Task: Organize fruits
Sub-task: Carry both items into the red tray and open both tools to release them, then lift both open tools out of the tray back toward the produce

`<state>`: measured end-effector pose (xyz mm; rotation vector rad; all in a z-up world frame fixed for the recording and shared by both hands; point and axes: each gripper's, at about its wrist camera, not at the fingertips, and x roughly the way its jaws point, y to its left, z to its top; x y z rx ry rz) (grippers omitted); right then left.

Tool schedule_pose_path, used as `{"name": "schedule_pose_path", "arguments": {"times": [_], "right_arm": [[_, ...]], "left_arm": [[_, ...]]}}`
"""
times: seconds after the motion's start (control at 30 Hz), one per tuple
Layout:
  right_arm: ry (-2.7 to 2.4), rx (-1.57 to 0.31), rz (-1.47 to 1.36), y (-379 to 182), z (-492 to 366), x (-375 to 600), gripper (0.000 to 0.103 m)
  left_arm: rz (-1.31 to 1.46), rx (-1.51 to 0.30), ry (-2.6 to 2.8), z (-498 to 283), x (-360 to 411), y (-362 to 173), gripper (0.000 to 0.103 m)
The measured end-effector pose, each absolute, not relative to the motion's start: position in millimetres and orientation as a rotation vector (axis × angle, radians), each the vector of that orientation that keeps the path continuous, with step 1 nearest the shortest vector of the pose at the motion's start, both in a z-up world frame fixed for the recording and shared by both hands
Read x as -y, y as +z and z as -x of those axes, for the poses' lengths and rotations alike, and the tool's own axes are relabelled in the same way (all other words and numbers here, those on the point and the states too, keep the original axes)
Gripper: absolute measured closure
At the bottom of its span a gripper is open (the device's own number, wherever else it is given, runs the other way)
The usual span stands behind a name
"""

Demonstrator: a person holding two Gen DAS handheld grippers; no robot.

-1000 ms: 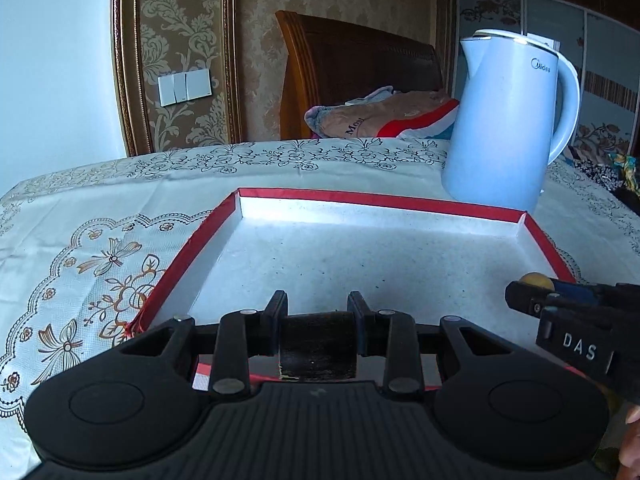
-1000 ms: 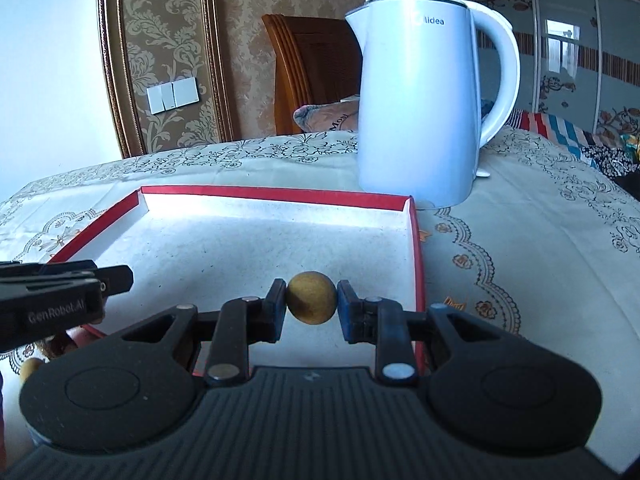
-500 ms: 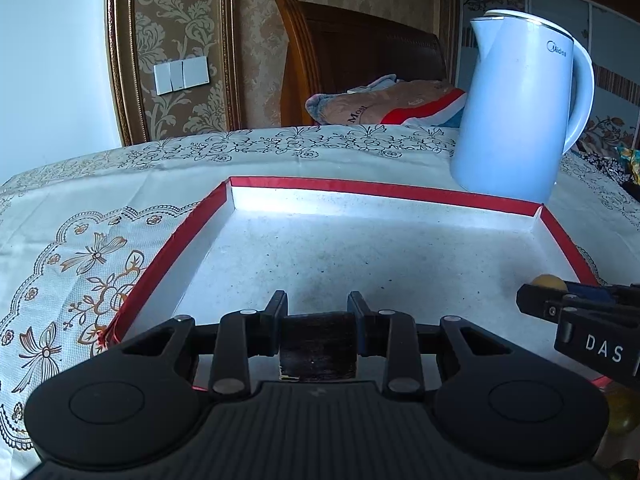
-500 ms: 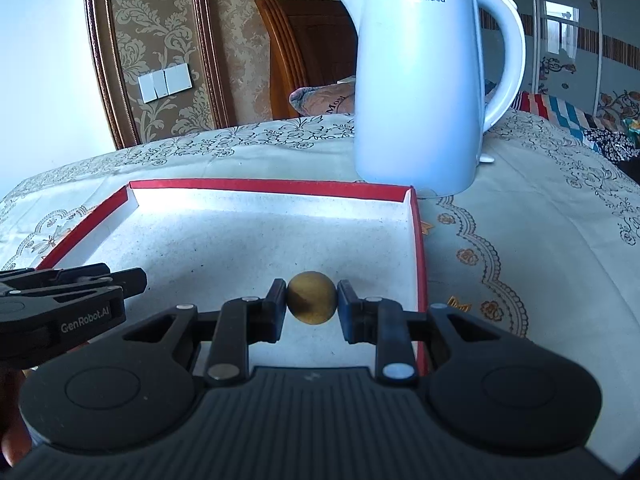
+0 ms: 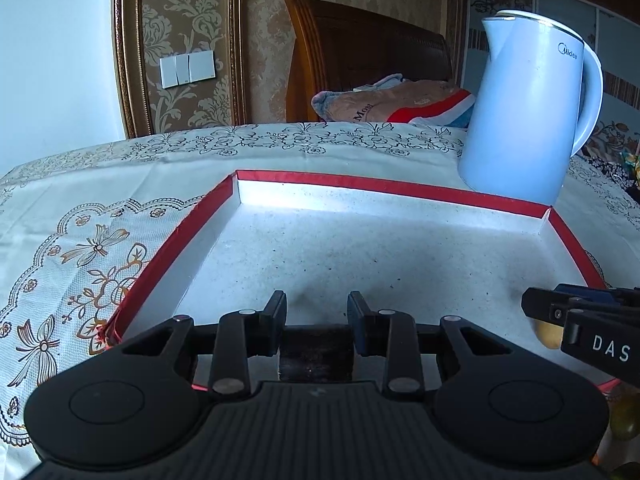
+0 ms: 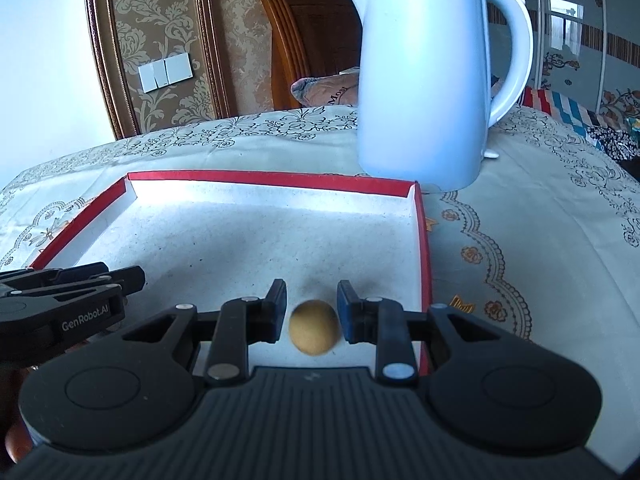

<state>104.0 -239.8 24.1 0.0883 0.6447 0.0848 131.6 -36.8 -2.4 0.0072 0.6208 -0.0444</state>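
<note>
My right gripper (image 6: 312, 308) is closed about as far as it goes around a small round yellow-brown fruit (image 6: 314, 328). The fruit sits low between the pads, over the near right corner of the tray (image 6: 424, 248). My left gripper (image 5: 317, 312) stands a little open with nothing in it and hangs over the tray's near edge, to the left of the other.

Behind everything I see a wall (image 5: 264, 40) papered in a beige damask pattern with a gilt-brown moulding. To the right are wardrobe doors (image 6: 580, 40) with patterned panels. A dark wooden headboard (image 5: 360, 52) rises past the far edge of the tabletop, with a folded blanket (image 5: 400, 100) in front of it.

The tabletop wears a cream tablecloth (image 6: 540, 220) printed with flowers and scalloped borders. The tray on it is shallow and square, red-rimmed, with a speckled white floor. A white electric kettle (image 6: 420, 80) stands upright just beyond the tray's far right corner. A white switch plate (image 5: 187, 69) is on the wall.
</note>
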Motion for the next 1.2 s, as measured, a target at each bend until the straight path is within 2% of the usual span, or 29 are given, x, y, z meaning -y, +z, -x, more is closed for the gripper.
{"name": "schedule_pose_path", "arguments": {"times": [0.03,0.13,0.2,0.27,0.3,0.47,0.57,0.7,0.73,0.77,0.87,1.03,1.2], "right_arm": [[0.085,-0.645,-0.092,24,-104,241,0.077],[0.083,-0.633,-0.097,25,-101,241,0.066],[0.077,-0.610,-0.093,26,-97,241,0.062],[0.070,-0.596,-0.082,27,-95,240,0.057],[0.071,-0.593,-0.079,27,-93,240,0.057],[0.074,-0.586,-0.080,28,-90,239,0.057],[0.065,-0.579,-0.087,28,-89,241,0.047],[0.063,-0.569,-0.084,29,-87,241,0.047],[0.064,-0.570,-0.087,29,-87,241,0.046],[0.065,-0.568,-0.092,29,-86,242,0.042],[0.056,-0.550,-0.096,30,-84,243,0.028],[0.054,-0.546,-0.090,29,-83,242,0.023],[0.039,-0.505,-0.097,32,-77,244,0.003]], "left_arm": [[-0.003,-0.622,-0.046,-132,36,-2,0.071],[0.002,-0.618,-0.047,-130,35,-2,0.070],[-0.004,-0.606,-0.046,-128,36,-1,0.065],[-0.003,-0.583,-0.038,-124,35,0,0.040],[-0.001,-0.560,-0.035,-122,35,1,0.038],[-0.021,-0.523,-0.024,-117,35,5,0.037],[-0.029,-0.534,-0.016,-118,35,4,0.037],[-0.029,-0.529,-0.013,-116,33,4,0.037],[-0.026,-0.528,-0.013,-116,33,4,0.034],[-0.023,-0.527,-0.014,-116,32,4,0.030],[-0.020,-0.524,-0.008,-115,32,3,0.029],[-0.034,-0.527,-0.004,-116,34,2,0.029],[-0.056,-0.514,0.007,-113,35,1,0.025]]}}
